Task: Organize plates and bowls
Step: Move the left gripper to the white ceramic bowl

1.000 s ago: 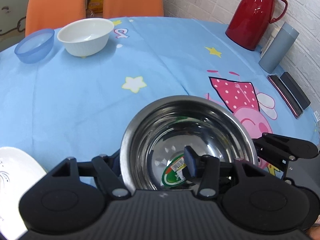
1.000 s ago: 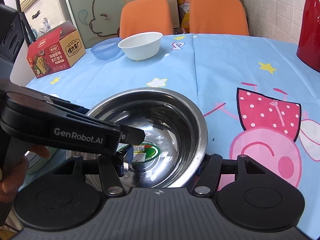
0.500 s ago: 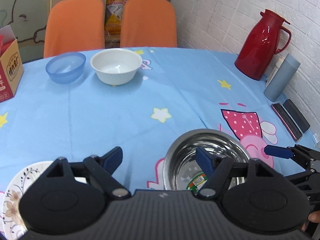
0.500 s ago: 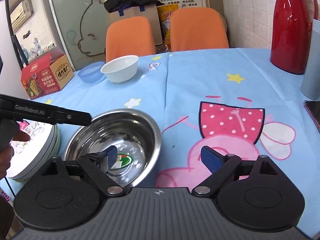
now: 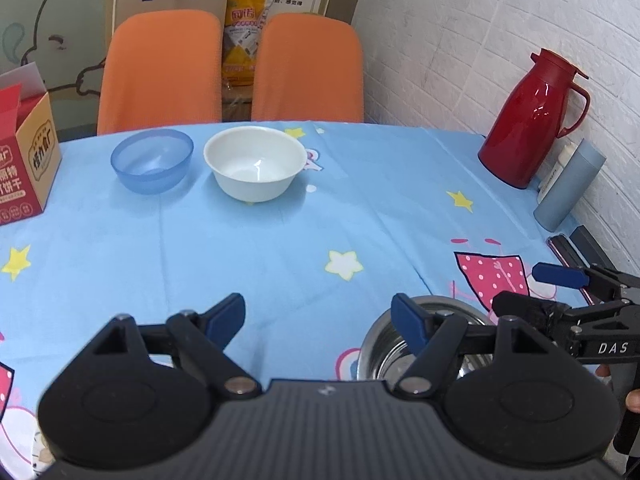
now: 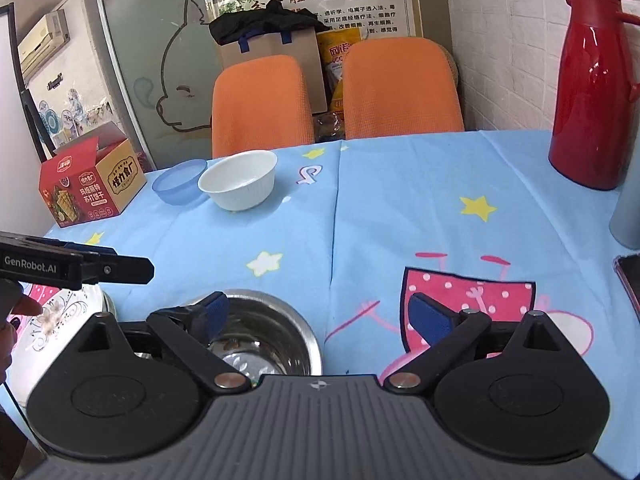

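Steel bowl [image 6: 264, 336]: sits on the tablecloth at the near edge, beside the stacked plates [image 6: 60, 316], where I judge nesting starts.
White bowl [image 5: 255, 162], blue bowl [image 5: 152, 159]: far side, side by side, uncollected.
Left gripper [image 5: 320, 316]: fingers apart, empty.
Right gripper [image 6: 320, 314]: fingers apart, empty.
Change: a second ago both clasped the steel bowl's rim; I've since released and pulled back.

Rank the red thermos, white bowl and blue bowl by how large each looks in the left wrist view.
1. red thermos
2. white bowl
3. blue bowl, only slightly smaller than the white one. All stand about equally far, so the order seems fair.
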### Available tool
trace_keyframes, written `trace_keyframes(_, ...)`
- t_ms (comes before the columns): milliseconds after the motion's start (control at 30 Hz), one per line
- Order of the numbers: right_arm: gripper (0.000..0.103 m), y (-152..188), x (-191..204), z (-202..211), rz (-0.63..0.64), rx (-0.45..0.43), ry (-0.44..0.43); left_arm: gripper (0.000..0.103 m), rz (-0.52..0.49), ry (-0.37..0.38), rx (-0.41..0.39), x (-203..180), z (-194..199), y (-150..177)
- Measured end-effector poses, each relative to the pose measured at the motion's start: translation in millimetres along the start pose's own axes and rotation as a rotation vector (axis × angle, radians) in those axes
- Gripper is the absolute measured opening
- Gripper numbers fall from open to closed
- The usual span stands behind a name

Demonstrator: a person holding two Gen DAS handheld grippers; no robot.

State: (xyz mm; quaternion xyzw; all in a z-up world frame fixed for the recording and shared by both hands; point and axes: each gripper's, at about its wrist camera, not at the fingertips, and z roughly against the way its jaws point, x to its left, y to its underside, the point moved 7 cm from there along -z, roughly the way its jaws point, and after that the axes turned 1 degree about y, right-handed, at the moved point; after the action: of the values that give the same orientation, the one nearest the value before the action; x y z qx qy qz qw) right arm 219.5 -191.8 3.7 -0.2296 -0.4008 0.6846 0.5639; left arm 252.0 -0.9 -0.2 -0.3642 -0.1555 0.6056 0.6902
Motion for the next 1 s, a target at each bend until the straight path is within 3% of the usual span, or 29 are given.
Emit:
trace_keyframes(300, 0.103, -51, 15, -43, 0.098, -0.008, -0.007, 0.074, 0.07, -0.019, 0.021, 34, -30, -27)
trace_keyframes(467, 0.103, -85, 26, -92, 0.095, 0.014, -0.045, 0.074, 0.276, -0.006, -0.012, 67, -62, -62)
trace_keyframes(600, 0.103, -105, 36, -134, 0.106, 0.039, -0.057, 0.074, 0.442, -0.069, -0.031, 97, -90, -83)
trace_keyframes(800, 0.103, -109, 47, -194, 0.163, 0.12, -0.065, 0.072, 0.668, -0.097, 0.015, 123, -122, -81)
trace_keyframes(900, 0.103, -106, 49, -209, 0.178, 0.146, -0.069, 0.072, 0.733, -0.096, 0.004, 131, -128, -82)
trace_keyframes(1000, 0.103, -104, 53, -216, 0.2, 0.161, -0.079, 0.072, 0.722, -0.121, 0.001, 129, -132, -86)
